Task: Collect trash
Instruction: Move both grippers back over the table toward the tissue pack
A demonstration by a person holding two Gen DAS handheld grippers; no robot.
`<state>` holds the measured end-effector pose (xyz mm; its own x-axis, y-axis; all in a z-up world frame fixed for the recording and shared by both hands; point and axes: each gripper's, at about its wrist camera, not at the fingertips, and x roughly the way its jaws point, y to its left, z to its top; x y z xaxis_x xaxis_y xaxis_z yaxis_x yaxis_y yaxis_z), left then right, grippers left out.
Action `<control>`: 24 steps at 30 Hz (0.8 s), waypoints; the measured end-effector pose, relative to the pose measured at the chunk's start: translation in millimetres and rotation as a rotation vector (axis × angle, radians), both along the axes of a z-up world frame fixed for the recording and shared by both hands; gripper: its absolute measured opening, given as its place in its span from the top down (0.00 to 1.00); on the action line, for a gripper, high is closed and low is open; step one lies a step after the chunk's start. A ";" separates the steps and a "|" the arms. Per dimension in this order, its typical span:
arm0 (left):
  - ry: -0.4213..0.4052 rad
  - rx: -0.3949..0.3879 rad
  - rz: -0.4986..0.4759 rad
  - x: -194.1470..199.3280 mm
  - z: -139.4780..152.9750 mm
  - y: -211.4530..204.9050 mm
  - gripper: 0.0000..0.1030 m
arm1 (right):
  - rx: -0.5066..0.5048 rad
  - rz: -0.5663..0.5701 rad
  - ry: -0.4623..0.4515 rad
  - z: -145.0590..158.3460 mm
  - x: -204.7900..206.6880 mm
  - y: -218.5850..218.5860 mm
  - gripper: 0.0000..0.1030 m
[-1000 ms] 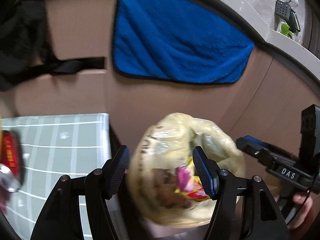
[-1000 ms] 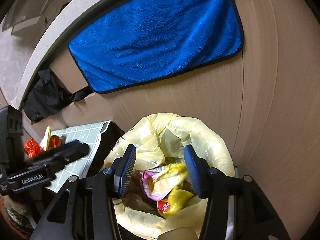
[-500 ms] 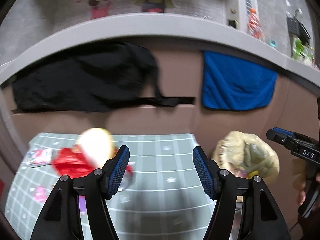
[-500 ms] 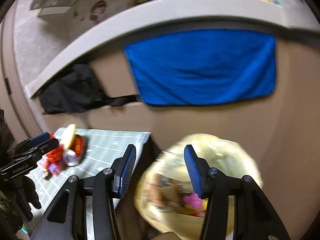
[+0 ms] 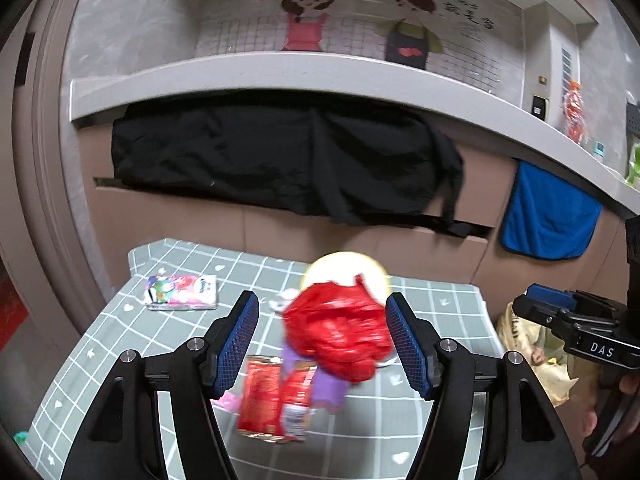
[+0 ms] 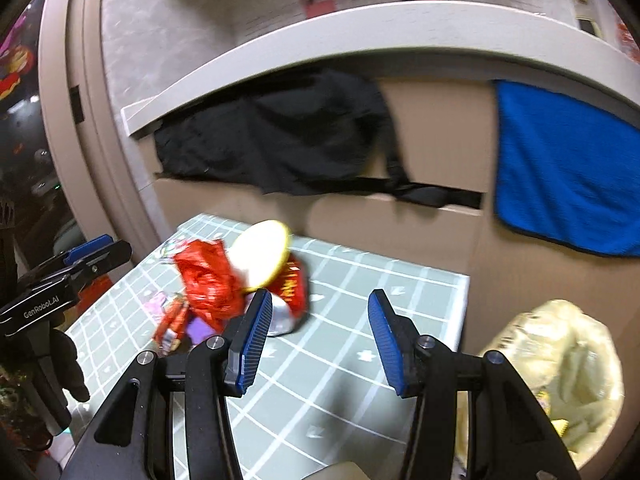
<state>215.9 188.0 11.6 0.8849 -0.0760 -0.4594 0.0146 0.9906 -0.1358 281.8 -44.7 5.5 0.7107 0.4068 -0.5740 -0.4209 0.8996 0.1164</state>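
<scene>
Between left tool (image 5: 322, 340) pads — seemingly red wrapper (image 5: 340, 332).

Grey counter (image 5: 280, 76) above brown cabinets (image 5: 168, 220); cartoon wall tiles (image 5: 360, 28).

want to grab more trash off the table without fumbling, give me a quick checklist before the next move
1. Left tongs open and empty: ok, nothing pressed between the pads.
2. Right tongs open and empty: ok.
3. Trash left on the table: ok, a red crumpled wrapper, a red snack packet and a tissue pack lie there.
4. Wrapper lined up with the left tongs: ok, it shows between the fingers, not yet gripped.
5. Trash bag open beside the table: ok.
6. Pile separable for a clean single pick: cannot tell, items overlap and are blurred.
</scene>
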 end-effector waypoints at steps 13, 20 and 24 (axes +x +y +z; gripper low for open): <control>0.224 -0.201 -0.099 175.1 -67.8 181.7 0.35 | -0.037 0.003 0.083 -27.4 24.5 16.9 0.53; 0.374 -0.257 -0.027 224.0 -109.3 225.3 0.35 | -0.052 -0.025 0.121 -37.0 39.8 3.9 0.53; 0.420 -0.291 -0.128 197.2 -115.3 218.0 0.35 | -0.013 -0.018 0.139 -40.2 42.1 -2.7 0.53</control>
